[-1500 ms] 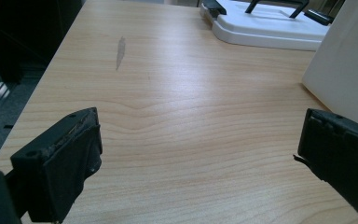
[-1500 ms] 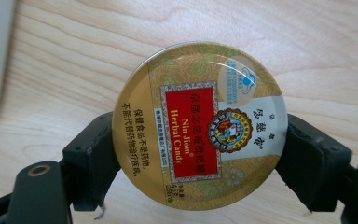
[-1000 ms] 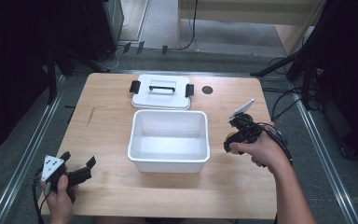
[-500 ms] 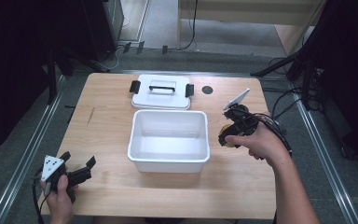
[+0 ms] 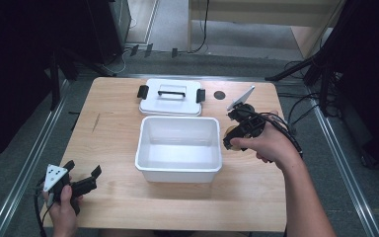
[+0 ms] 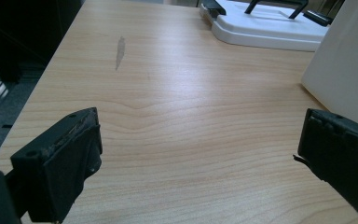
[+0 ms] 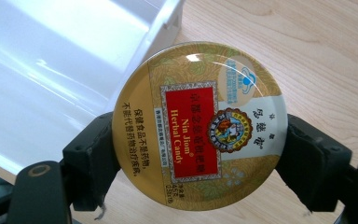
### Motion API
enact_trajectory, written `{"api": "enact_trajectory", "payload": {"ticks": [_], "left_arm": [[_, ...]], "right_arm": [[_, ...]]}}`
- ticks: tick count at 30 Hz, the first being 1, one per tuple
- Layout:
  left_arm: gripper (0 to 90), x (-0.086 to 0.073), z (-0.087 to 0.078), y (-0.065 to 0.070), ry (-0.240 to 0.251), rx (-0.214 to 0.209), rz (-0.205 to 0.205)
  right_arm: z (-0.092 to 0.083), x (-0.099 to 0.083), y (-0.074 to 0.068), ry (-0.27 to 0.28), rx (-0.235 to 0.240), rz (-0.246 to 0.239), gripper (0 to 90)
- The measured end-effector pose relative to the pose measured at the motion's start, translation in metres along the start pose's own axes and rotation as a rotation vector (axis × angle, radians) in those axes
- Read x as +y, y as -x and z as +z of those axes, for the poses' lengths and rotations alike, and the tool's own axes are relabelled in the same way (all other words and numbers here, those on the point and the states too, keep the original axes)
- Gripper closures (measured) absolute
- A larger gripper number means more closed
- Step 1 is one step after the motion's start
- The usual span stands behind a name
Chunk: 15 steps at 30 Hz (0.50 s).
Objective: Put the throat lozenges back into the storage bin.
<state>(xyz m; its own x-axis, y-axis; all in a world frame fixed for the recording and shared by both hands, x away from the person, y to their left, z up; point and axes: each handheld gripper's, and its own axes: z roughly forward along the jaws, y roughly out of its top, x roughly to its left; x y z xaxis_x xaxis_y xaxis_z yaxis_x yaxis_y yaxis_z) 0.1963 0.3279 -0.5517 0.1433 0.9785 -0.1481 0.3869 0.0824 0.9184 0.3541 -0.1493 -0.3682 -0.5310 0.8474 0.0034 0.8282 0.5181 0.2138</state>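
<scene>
A round gold candy tin with a red label sits clamped between the jaws of my right gripper. In the high view that right gripper hovers at the right rim of the white plastic box, with the candy tin just outside the rim. The box stands empty in the middle of the table. Its white lid with a black handle and clips lies flat behind it. My left gripper rests open at the table's front left corner, its jaws wide apart over bare wood.
A small dark round spot marks the tabletop right of the lid. A grey smudge shows on the wood at the left. Cables trail off the table's right edge. Metal rails run along the floor on both sides.
My right gripper has carried the candy tin forward and left, up to the box's right rim. The left gripper has stayed put.
</scene>
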Motion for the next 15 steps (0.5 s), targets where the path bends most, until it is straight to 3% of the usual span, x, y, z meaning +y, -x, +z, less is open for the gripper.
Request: {"api": "enact_trajectory", "payload": {"ticks": [15], "left_arm": [[0.0,0.000,0.000,0.000,0.003,-0.002,-0.004]], "right_arm": [[-0.008,0.018,-0.026,0.028,-0.008,-0.097,20.6]]}}
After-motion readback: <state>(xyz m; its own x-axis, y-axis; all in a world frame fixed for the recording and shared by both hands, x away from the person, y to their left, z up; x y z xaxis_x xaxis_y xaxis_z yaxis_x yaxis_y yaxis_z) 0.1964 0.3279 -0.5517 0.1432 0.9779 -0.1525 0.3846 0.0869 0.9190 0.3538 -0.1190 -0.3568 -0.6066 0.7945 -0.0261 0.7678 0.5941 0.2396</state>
